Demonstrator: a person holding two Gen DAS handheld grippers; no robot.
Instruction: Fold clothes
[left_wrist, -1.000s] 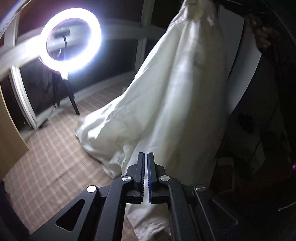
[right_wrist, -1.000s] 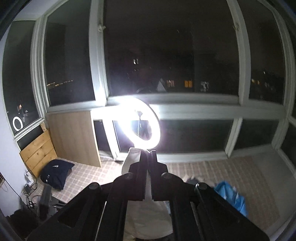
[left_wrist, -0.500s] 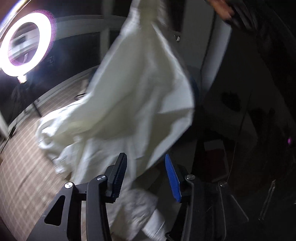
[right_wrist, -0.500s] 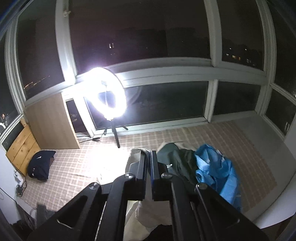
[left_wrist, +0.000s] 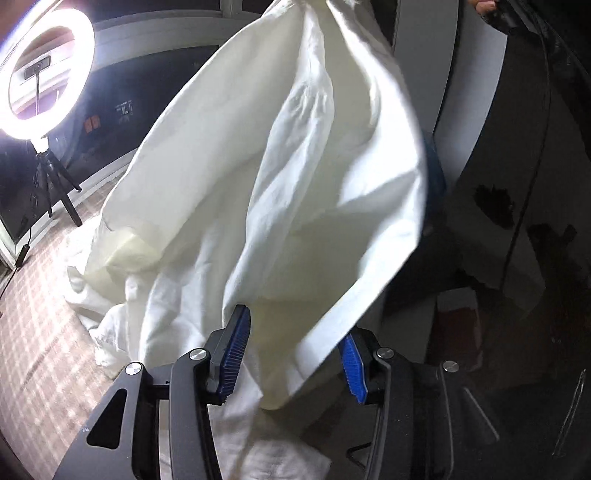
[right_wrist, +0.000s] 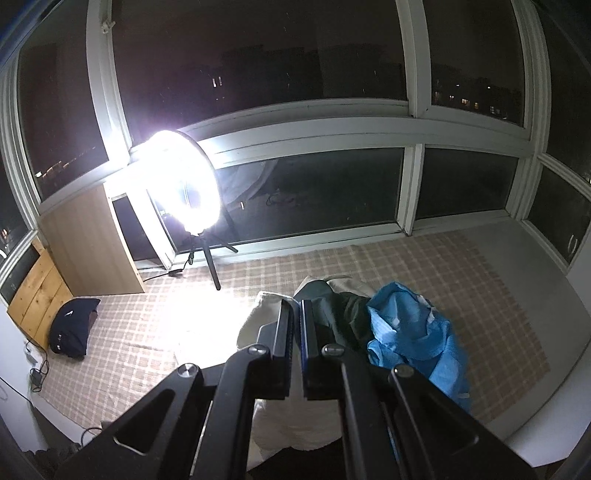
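A large white garment (left_wrist: 295, 166) hangs from the top of the left wrist view, and its lower folds rest on the checked mat (left_wrist: 40, 350). My left gripper (left_wrist: 293, 354) is under its hanging corner. Its jaws are opening, and the cloth hangs loose between the blue pads (left_wrist: 234, 350) without being pressed. My right gripper (right_wrist: 297, 332) is shut, and cream fabric of the white garment (right_wrist: 255, 321) shows at and below its fingers. A hand (left_wrist: 484, 5) is at the top right edge.
A bright ring light (right_wrist: 184, 181) on a tripod stands by the windows. A blue garment (right_wrist: 410, 332) and a dark green garment (right_wrist: 343, 306) lie heaped on the checked mat (right_wrist: 461, 277). A dark bag (right_wrist: 72, 332) and a wooden board (right_wrist: 88, 243) are at the left.
My left jaws went from shut to wide apart and came closer under the hanging cloth. My right gripper tipped downward, so the floor and the clothes heap came into view; it stayed shut.
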